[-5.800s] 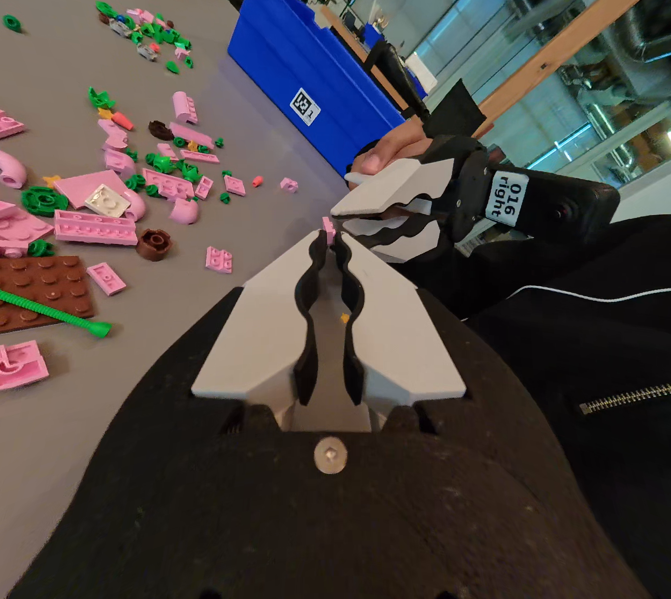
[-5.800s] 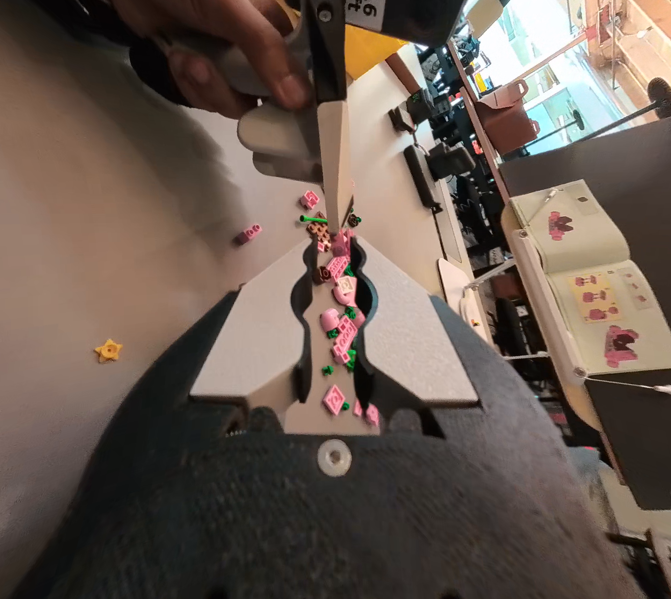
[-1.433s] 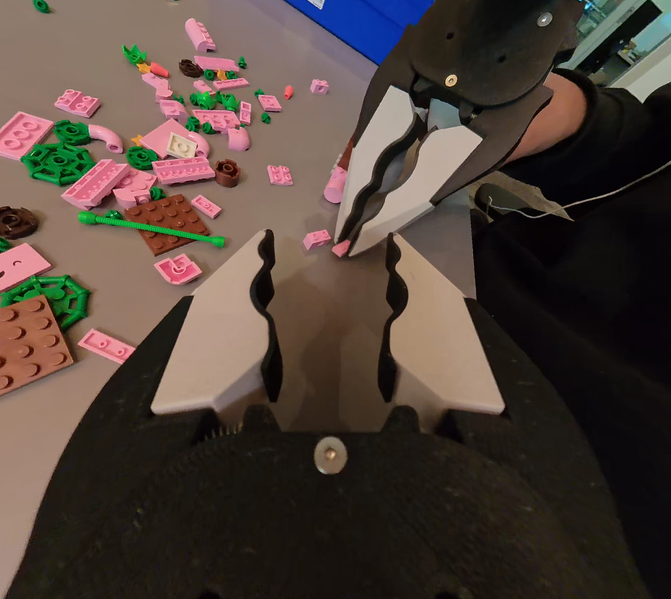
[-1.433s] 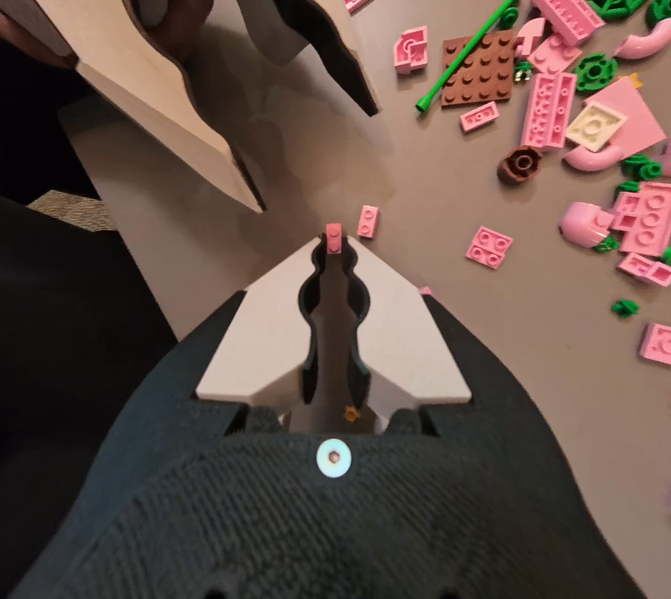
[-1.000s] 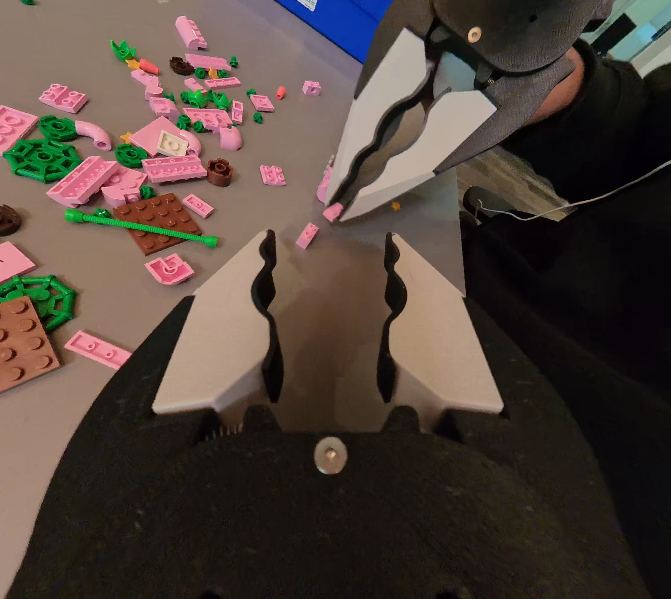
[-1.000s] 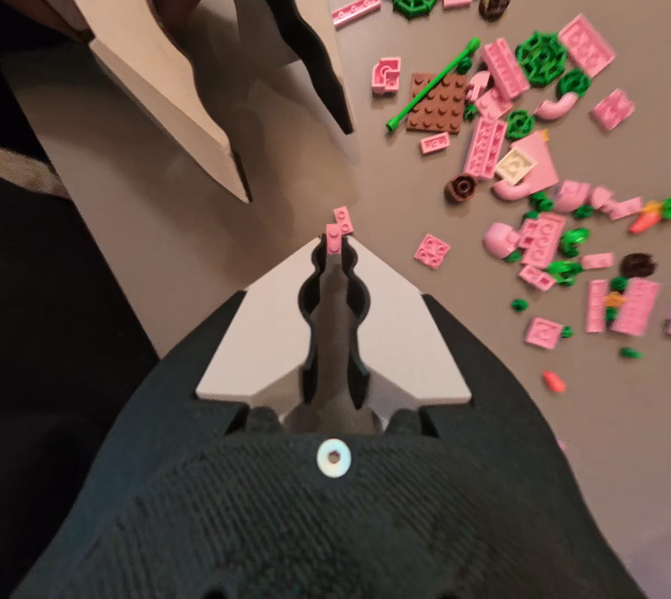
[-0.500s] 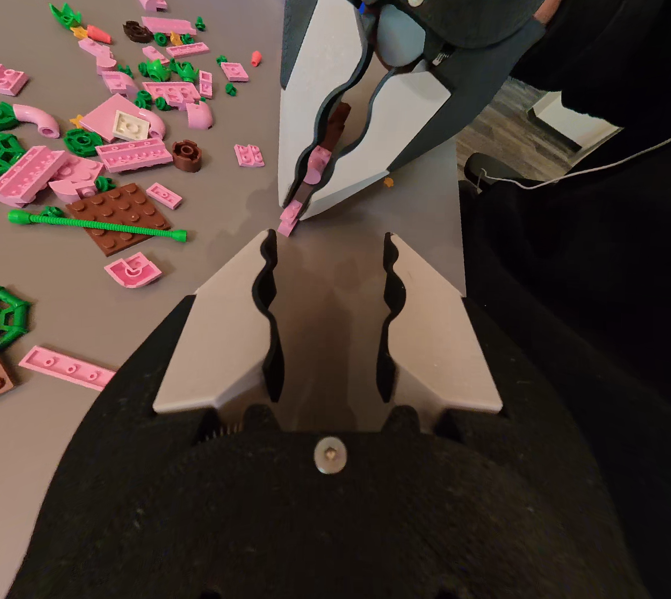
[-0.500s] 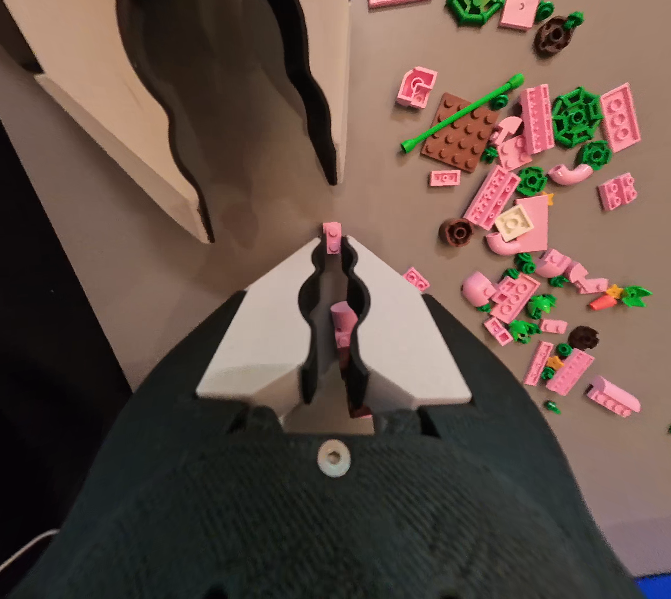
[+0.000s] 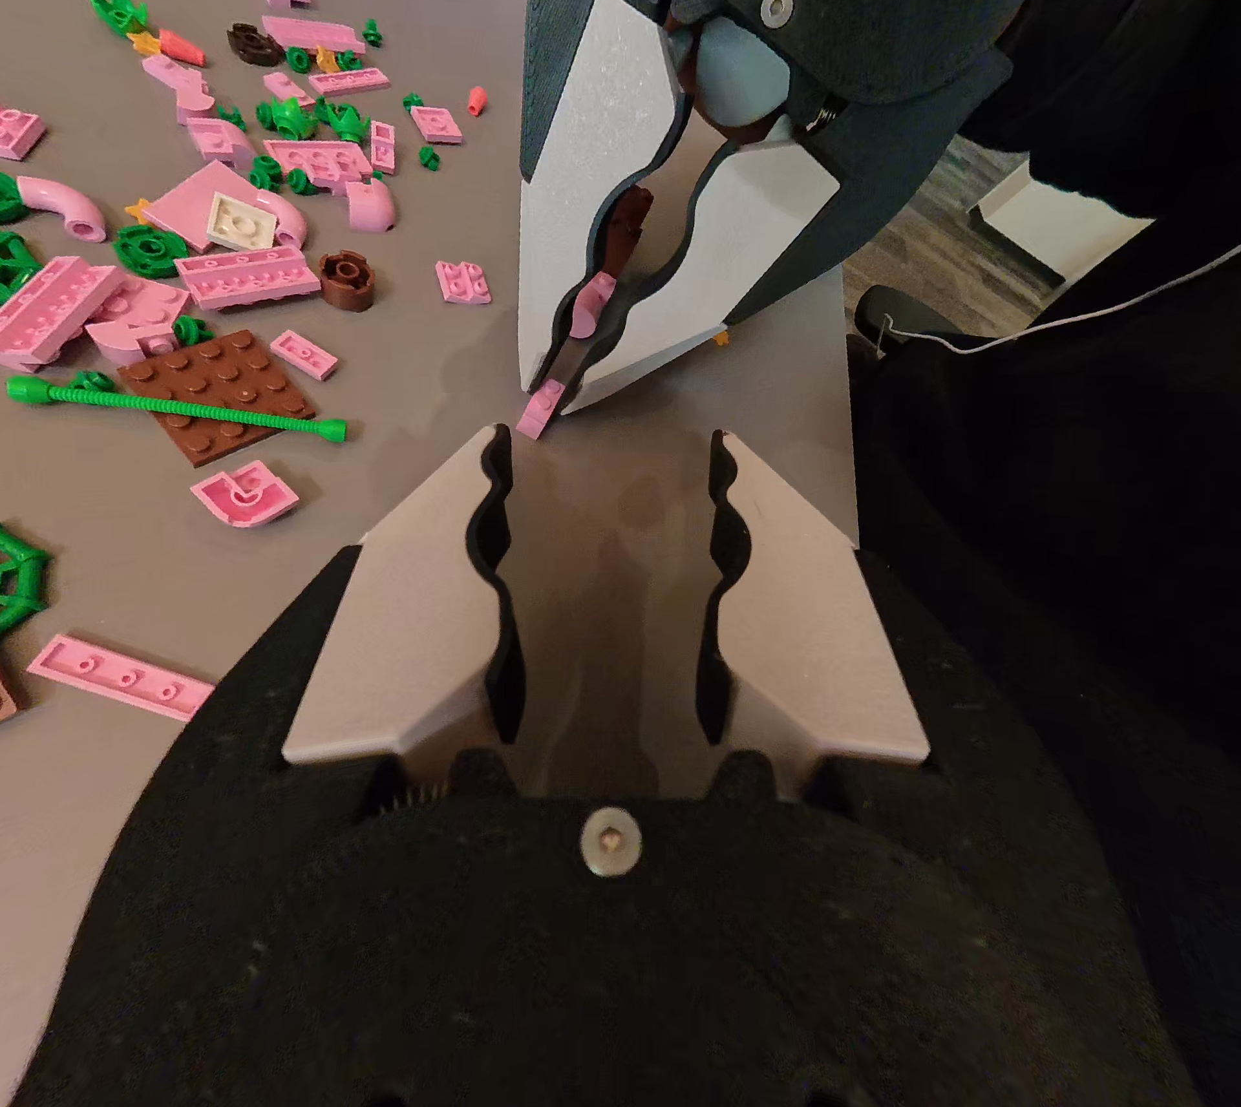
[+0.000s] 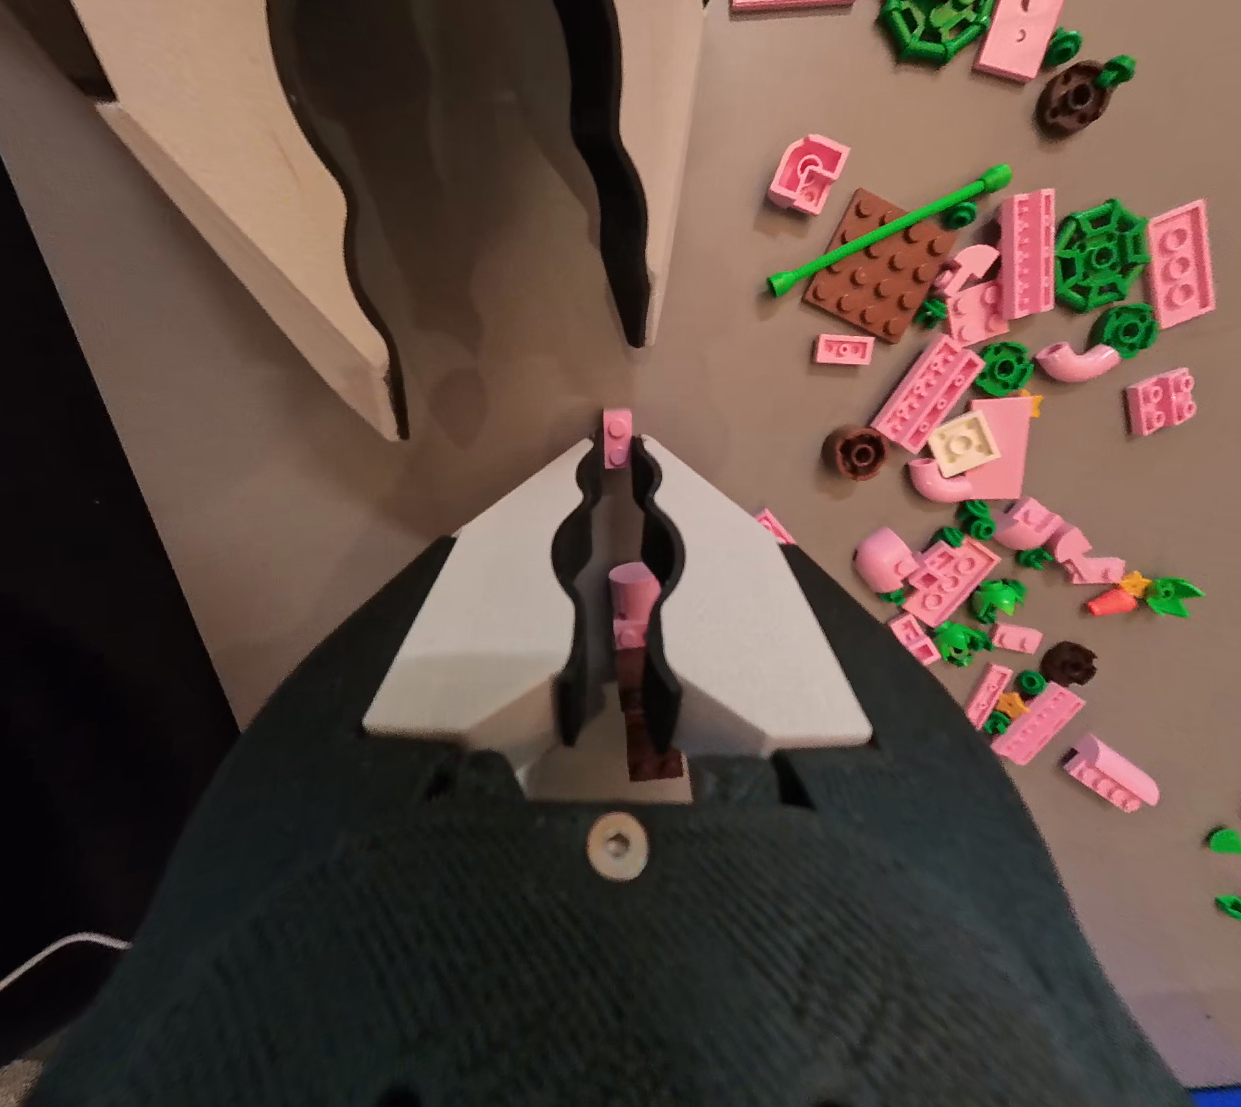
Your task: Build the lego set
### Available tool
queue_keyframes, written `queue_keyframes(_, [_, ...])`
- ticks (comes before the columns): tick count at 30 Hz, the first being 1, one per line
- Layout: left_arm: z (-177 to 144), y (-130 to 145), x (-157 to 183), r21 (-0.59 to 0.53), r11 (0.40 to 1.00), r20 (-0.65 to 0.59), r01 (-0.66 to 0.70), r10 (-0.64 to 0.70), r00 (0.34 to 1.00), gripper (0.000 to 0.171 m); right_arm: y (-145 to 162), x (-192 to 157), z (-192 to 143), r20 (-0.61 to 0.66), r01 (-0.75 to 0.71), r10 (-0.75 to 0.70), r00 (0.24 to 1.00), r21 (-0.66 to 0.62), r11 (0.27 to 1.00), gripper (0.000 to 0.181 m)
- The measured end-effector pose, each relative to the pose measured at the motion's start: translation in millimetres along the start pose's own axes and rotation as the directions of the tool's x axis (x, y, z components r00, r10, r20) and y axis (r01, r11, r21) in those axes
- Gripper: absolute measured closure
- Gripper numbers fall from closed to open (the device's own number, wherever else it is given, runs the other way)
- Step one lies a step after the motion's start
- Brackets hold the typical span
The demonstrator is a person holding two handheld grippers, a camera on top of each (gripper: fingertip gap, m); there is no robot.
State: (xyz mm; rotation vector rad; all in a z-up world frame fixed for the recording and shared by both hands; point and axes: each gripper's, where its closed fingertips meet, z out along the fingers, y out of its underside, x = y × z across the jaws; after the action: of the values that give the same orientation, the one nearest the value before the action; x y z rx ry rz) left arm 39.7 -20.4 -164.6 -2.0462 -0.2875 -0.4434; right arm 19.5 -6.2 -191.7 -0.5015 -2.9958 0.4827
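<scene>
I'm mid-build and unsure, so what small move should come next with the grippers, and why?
Probably bring the open left gripper in around the small pink plate that the right gripper pinches at its fingertips. The jaws face each other closely, which suggests a handover.

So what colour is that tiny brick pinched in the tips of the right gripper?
Pink. The small brick shows best in the right wrist view, clamped at the right gripper tips.
</scene>
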Motion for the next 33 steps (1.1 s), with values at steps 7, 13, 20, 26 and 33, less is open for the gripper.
queue_keyframes(7, [1,1,0,-0.005,1.000,-0.001,0.000,0.000,1.000,0.113,0,0,1,-0.014,0.037,-0.038,0.999,-0.025,0.999,0.175])
queue_keyframes(13, [1,2,1,-0.012,1.000,0.000,-0.006,0.006,1.000,0.113,-2,-2,4,0.015,0.023,-0.023,1.000,0.012,1.000,0.174])
queue_keyframes(20, [1,1,0,-0.009,1.000,0.003,-0.003,0.003,1.000,0.113,-1,-3,10,-0.009,0.049,-0.049,0.999,0.012,0.999,0.174])
queue_keyframes(26, [-4,-6,-5,0.049,0.997,-0.004,0.065,-0.065,0.998,0.111,-12,5,-5,-0.166,0.156,-0.137,0.977,0.107,0.982,0.174])
queue_keyframes(33, [-29,-38,-2,0.255,0.922,-0.232,0.291,-0.234,0.944,0.131,-45,6,-59,-0.472,0.403,-0.234,0.850,0.297,0.865,0.175])
